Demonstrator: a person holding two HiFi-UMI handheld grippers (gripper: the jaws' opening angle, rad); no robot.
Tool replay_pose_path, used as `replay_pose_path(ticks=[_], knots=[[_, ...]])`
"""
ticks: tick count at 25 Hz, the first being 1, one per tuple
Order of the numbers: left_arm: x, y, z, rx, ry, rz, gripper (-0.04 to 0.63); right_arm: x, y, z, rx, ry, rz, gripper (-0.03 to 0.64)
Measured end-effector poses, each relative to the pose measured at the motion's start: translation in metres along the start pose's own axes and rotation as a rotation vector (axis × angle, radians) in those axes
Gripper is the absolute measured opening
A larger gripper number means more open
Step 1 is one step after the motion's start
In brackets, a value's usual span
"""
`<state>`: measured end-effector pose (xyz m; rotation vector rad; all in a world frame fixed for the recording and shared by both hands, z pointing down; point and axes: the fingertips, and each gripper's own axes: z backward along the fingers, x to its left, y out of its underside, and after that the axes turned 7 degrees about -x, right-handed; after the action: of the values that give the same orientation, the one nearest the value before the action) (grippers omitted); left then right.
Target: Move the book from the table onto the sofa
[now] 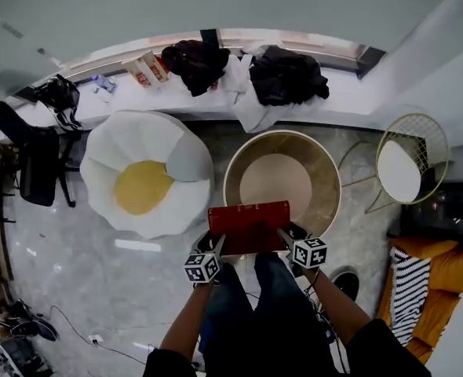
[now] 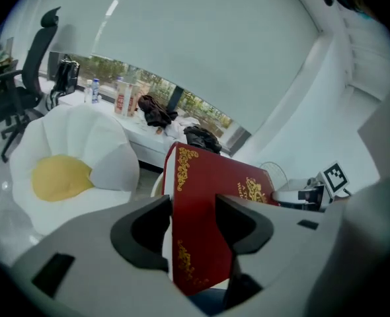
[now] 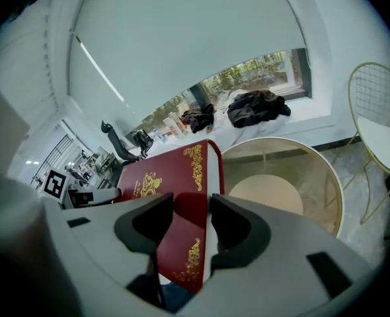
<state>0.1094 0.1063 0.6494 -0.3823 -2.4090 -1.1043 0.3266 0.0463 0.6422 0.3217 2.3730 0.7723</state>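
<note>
Red book [image 1: 249, 226] with gilt ornament, seemingly hardbound

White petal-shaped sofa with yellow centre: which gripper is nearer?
Left. The left gripper holds the red hardcover book by the edge toward the sofa; right gripper holds the opposite edge.

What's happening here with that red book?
A person holds a two-jaw gripper in each hand. The left gripper and the right gripper each clamp one side of the red book, holding it up by the near edge of the round table. It is not yet on the white, egg-like sofa at the left.
</note>
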Motion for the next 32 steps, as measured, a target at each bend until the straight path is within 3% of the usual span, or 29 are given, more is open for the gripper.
replay_pose_path(ticks=[3, 17, 26, 32], knots=[[0.040, -0.019, 0.048, -0.045, -0.028, 0.056, 0.215, 0.061, 0.000, -0.014, 0.004, -0.036, 0.059, 0.193], [0.226, -0.062, 0.214, -0.134, -0.144, 0.140, 0.215, 0.304, 0.029, -0.101, 0.052, -0.129, 0.277, 0.192], [0.293, -0.090, 0.230, -0.169, -0.242, 0.200, 0.215, 0.355, 0.013, -0.176, 0.122, -0.217, 0.308, 0.192], [0.321, -0.109, 0.187, -0.138, -0.260, 0.244, 0.215, 0.343, -0.026, -0.232, 0.121, -0.233, 0.203, 0.172]])
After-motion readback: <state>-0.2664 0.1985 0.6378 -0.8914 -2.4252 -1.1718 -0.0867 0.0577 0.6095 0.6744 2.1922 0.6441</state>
